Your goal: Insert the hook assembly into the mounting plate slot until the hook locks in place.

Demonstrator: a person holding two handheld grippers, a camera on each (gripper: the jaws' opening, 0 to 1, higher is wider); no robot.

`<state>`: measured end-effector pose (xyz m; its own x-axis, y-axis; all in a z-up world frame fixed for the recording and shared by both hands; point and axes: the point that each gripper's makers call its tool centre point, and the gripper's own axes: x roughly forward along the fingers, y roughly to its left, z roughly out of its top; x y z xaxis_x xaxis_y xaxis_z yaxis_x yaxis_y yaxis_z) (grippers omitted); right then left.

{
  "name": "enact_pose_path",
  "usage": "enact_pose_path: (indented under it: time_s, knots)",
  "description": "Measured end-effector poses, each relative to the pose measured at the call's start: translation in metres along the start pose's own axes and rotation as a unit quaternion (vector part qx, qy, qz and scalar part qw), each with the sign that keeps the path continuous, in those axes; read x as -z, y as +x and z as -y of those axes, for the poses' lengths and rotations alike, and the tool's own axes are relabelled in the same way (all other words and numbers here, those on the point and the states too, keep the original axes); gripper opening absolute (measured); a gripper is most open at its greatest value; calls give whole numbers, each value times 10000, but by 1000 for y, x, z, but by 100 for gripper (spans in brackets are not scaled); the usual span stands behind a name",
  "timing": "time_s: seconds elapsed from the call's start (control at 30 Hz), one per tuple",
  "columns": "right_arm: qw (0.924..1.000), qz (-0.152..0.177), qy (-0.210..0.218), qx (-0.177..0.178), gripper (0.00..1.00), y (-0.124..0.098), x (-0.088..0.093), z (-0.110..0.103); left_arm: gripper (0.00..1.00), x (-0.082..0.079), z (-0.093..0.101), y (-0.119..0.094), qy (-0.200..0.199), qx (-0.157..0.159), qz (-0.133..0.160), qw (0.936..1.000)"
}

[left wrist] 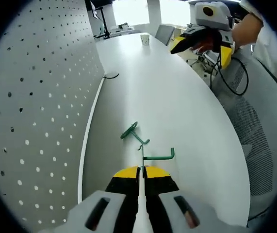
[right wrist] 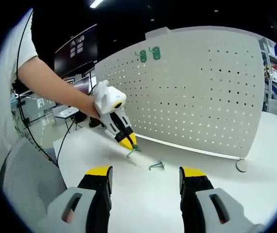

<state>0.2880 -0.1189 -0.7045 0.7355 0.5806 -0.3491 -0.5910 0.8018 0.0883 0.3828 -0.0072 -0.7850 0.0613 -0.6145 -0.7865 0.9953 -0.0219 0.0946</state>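
My left gripper [left wrist: 141,174] is shut, and a thin green wire hook [left wrist: 157,156] sticks out from between its yellow tips, its bent arm pointing right just above the white table [left wrist: 177,107]. A second green hook piece [left wrist: 130,131] lies on the table a little ahead. In the right gripper view, a hand holds the left gripper [right wrist: 128,141] tip-down with the green hook [right wrist: 134,150] at its tip, and the other hook piece [right wrist: 156,166] lies to its right. My right gripper [right wrist: 145,173] stands open with nothing between its jaws. The white perforated mounting board [right wrist: 201,97] stands upright behind them.
The perforated board [left wrist: 41,111] runs along the table's left side, with a round foot [right wrist: 241,165] at its end. Two green hooks [right wrist: 148,54] hang near its top edge. A small cup [left wrist: 145,40] stands far back. A mesh chair [left wrist: 247,121] sits beside the table's right edge.
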Motion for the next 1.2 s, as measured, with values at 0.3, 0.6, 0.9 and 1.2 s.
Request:
enact_pose_path:
  time_s: [0.3, 0.6, 0.9, 1.2]
  knots:
    - [10000, 79, -34, 21, 54, -2, -5, 0, 2, -8, -3, -11, -271, -279, 376, 9985]
    - [9998, 159, -70, 10, 54, -2, -9, -1, 2, -26, -7, -28, -359, -697, 869, 9931]
    - [9996, 235, -127, -38, 54, -3, -13, -4, 2, -43, -12, -49, -577, -1163, 1358, 9822]
    - [9990, 399, -113, -138, 54, -4, -20, -9, 2, -59, -12, -70, -995, -1610, 2018, 9610]
